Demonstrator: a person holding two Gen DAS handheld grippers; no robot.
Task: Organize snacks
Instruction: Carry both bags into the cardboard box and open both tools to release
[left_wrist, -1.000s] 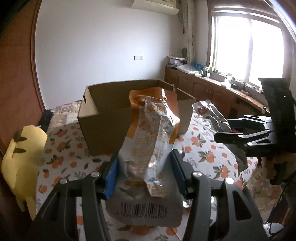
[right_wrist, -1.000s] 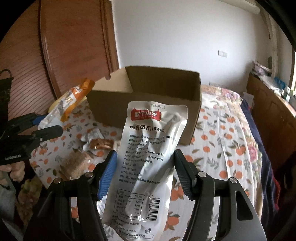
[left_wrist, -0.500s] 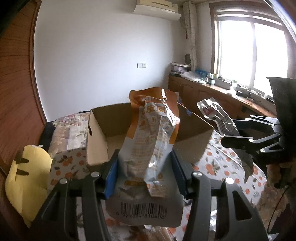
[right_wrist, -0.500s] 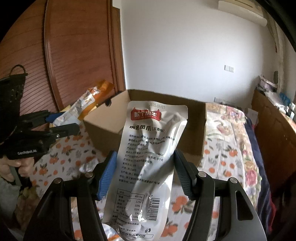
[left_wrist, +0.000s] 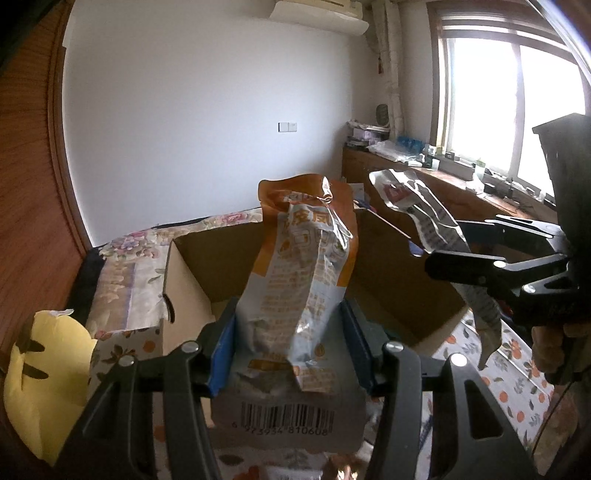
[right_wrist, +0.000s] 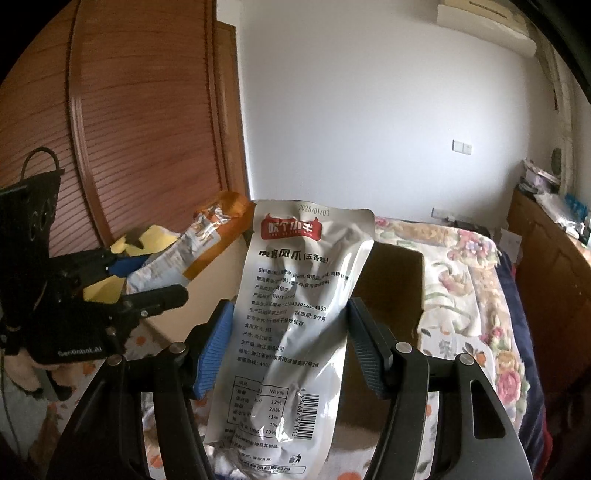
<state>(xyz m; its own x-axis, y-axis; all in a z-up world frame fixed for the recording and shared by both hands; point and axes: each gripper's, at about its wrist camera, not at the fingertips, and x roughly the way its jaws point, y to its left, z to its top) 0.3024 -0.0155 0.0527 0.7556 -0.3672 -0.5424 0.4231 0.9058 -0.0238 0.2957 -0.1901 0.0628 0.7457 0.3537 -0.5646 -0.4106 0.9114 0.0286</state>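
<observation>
My left gripper is shut on an orange and silver snack bag that stands upright between its blue pads, right over the near wall of an open cardboard box. My right gripper is shut on a silver snack pouch with a red label, held upright above the same box. Each view shows the other gripper at its side: the right gripper with the silver pouch, and the left gripper with the orange bag.
The box rests on a bed with an orange-print cloth and a floral quilt. A yellow plush toy lies at the left. A wooden wardrobe stands left, a wooden counter under the window right.
Both grippers have carried their bags forward and a little up, from in front of the box to over its open top. The box's inside now shows below the bags.
</observation>
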